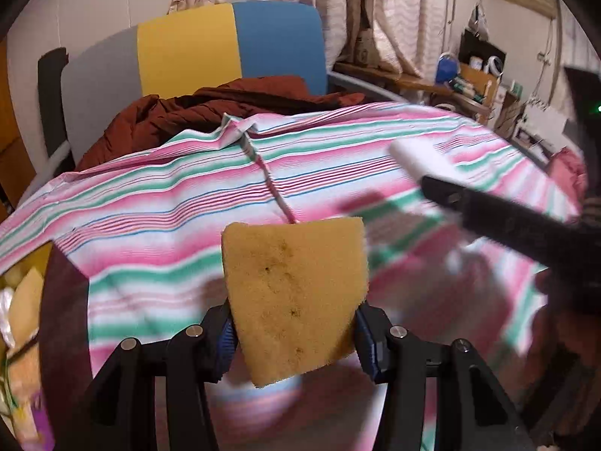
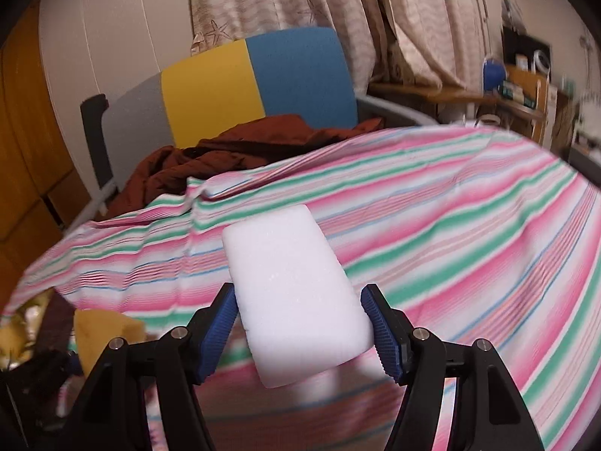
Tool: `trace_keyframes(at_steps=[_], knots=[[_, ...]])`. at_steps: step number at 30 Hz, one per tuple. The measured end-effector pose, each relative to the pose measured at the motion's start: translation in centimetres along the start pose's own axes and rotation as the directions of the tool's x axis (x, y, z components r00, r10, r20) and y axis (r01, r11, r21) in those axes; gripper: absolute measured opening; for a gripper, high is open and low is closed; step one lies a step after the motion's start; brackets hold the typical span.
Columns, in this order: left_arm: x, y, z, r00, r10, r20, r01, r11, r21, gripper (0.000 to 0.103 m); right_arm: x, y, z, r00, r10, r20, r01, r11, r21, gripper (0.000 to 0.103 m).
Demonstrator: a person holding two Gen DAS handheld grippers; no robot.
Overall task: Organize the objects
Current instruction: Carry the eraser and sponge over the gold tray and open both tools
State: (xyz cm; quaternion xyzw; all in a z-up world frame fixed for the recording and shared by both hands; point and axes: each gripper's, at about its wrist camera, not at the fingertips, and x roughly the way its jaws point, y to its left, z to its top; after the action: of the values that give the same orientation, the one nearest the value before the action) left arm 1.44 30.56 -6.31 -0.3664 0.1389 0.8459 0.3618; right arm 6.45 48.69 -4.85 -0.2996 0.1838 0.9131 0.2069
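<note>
My left gripper [image 1: 293, 334] is shut on a yellow sponge [image 1: 295, 293], held above the striped cloth [image 1: 150, 225]. My right gripper [image 2: 300, 330] is shut on a white foam block [image 2: 296, 293], also held above the striped cloth [image 2: 450, 206]. In the left wrist view the right gripper [image 1: 443, 188] comes in from the right with the white block [image 1: 413, 158] sticking out of it. In the right wrist view the yellow sponge [image 2: 105, 330] shows at the lower left, by the left gripper's dark body.
A dark round container rim [image 1: 64, 319] with yellow and mixed items [image 1: 22, 289] sits at the left. A brown jacket [image 1: 188, 112] lies on a grey, yellow and blue chair [image 1: 188, 49] behind the cloth. Cluttered shelves [image 1: 477, 75] stand at the right.
</note>
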Motion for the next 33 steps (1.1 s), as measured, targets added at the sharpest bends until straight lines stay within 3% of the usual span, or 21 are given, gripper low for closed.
trace_keyframes(at_steps=[7, 15, 26, 33], knots=[[-6.2, 1.5, -1.7, 0.998, -0.025, 0.06, 0.024, 1.0, 0.014, 0.052, -2.3, 3.6, -2.4, 0.995, 0.097, -0.03, -0.097, 0.995, 0.0, 0.068], [-10.7, 6.1, -3.5, 0.996, 0.024, 0.089, -0.017, 0.997, -0.079, 0.053, -4.7, 10.1, -3.5, 0.973, 0.22, -0.063, -0.224, 0.973, -0.059, 0.068], [-14.7, 12.7, -7.0, 0.988, 0.127, 0.083, -0.104, 0.966, -0.238, 0.053, -7.0, 19.8, -5.4, 0.915, 0.375, -0.151, -0.397, 0.902, -0.169, 0.068], [-16.8, 16.6, -9.0, 0.973, 0.222, 0.069, -0.189, 0.926, -0.328, 0.053, -7.0, 24.3, -6.8, 0.874, 0.436, -0.216, -0.477, 0.855, -0.205, 0.068]])
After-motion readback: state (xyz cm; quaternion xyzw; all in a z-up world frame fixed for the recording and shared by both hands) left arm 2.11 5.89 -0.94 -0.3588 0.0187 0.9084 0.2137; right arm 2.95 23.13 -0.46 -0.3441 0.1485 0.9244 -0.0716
